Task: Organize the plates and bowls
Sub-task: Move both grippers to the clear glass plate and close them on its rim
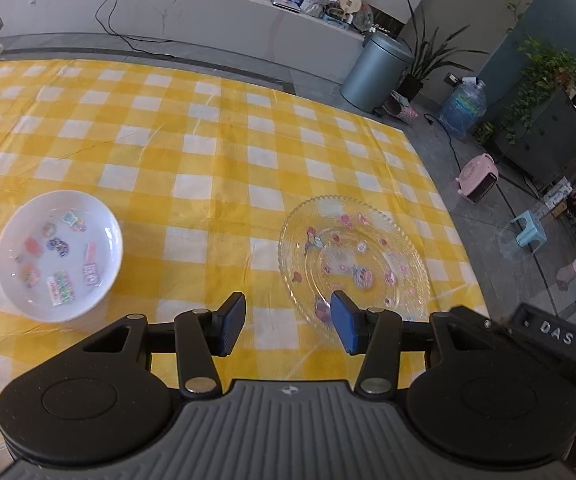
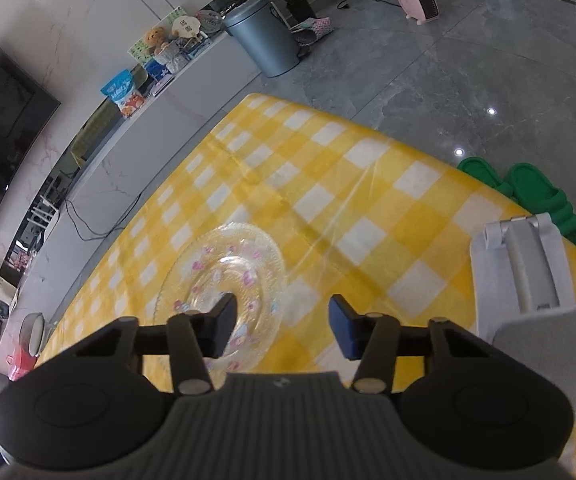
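Note:
A white dish [image 1: 59,256] with colourful stickers inside lies on the yellow checked tablecloth [image 1: 207,152], left of my left gripper [image 1: 288,300]. A clear glass plate [image 1: 354,256] with pink decals lies to the right, its near rim behind the gripper's right finger [image 1: 346,324]. The left gripper hangs open above the cloth between the two dishes, with nothing between its pads. In the right wrist view the same glass plate [image 2: 223,276] lies under the left finger [image 2: 219,328] of my right gripper [image 2: 283,303], which is open with only cloth showing in its gap.
A pale grey stand [image 2: 520,272] rises at the table's right edge, close to the right gripper. The right gripper's black body [image 1: 548,340] shows at the left view's lower right. On the floor are green slippers [image 2: 528,188], a grey bin [image 1: 376,68] and a pink heater [image 1: 478,178].

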Motion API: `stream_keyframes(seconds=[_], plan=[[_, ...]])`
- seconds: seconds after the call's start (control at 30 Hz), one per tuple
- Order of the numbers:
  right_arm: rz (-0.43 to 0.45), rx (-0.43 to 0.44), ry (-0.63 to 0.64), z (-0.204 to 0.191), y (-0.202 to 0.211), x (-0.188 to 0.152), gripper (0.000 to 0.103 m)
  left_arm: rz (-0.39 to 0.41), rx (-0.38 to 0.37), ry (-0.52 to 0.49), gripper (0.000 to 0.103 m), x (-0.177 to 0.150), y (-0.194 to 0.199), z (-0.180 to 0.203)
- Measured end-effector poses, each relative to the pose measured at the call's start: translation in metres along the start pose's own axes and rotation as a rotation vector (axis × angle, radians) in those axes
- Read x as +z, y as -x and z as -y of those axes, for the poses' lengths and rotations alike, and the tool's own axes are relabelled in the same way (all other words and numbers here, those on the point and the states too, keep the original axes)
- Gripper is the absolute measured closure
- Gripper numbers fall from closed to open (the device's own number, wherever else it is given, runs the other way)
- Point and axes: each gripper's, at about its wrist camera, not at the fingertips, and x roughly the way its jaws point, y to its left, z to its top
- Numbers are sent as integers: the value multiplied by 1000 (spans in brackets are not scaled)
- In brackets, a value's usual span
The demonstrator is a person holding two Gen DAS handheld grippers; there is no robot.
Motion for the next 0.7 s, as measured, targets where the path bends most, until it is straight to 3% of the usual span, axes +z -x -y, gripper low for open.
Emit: stream_keyframes(seconds=[0.2,0.4,0.7], plan=[[-14,61,-33,3,-23,5,68,27,17,11,47,15,-20,-2],[-18,41,-5,0,-42,5,69,27,41,7,51,23,-37,-6],[-38,92,-31,5,-54,4,84,40,34,-9,57,23,-50,-1]])
